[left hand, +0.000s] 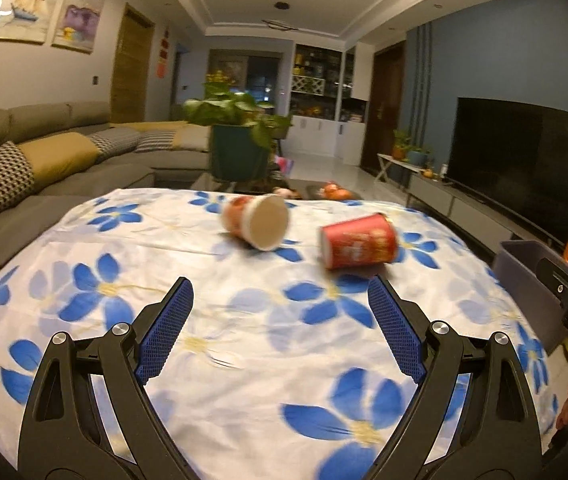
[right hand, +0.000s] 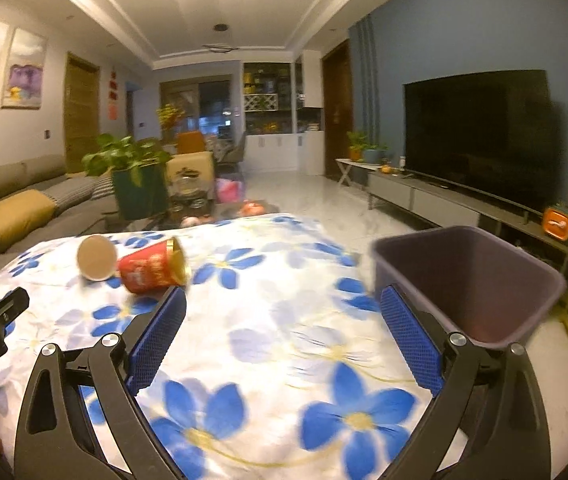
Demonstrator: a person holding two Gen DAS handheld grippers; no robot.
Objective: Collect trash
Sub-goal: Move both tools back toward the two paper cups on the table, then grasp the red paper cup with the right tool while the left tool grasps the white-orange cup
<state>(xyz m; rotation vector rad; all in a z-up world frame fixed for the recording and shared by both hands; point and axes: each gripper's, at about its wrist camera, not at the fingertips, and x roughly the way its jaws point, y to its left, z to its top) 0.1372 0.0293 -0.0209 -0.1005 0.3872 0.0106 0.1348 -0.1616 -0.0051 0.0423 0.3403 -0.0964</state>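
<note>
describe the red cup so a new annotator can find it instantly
On the blue-flowered tablecloth, two cups lie tipped over near the far edge. The red cup is the one nearer the purple bin. Unlike the pale cup beside it, it is solid red with gold lettering.

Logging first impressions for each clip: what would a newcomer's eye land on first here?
Two tipped-over cups lie side by side on the blue-flowered cloth: a red cup and a pale cup to its left. A dark bin stands open at the cloth's right edge. Both grippers have open, empty jaws.
</note>
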